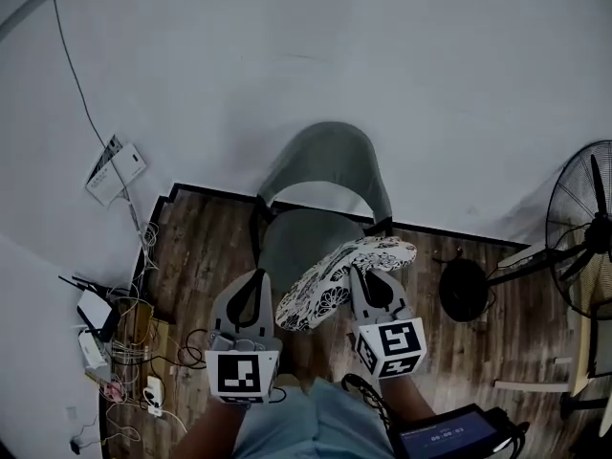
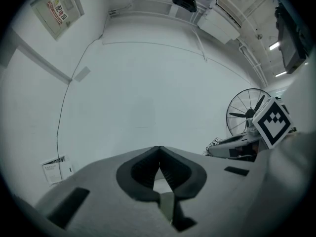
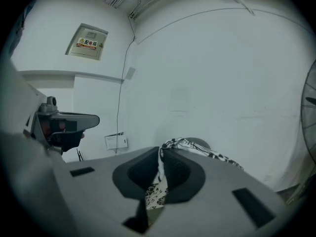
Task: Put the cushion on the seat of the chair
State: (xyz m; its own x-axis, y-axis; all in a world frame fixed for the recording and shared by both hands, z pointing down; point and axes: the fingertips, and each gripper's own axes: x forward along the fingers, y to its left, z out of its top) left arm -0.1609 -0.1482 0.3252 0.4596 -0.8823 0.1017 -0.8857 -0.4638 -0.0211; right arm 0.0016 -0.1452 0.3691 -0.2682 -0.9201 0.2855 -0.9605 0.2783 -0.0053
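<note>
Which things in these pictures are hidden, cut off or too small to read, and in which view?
- Seat of the chair: head view, its front part is covered by the cushion and the right gripper.
- Fan: head view, cut off by the right edge.
- Screen: head view, its text is too small to read.
- Wall sign: right gripper view, its print is too small to read.

All three views are dim, with a cool grey-blue cast and low contrast. Light falls soft and even on the wall (image 1: 287,46), without hard shadows. Ceiling strip lights (image 2: 274,46) glare at the upper right of the left gripper view. Both gripper views bulge strongly and go black at the corners. The head view is sharper, so the cushion (image 1: 339,280) pattern reads clearly.
</note>
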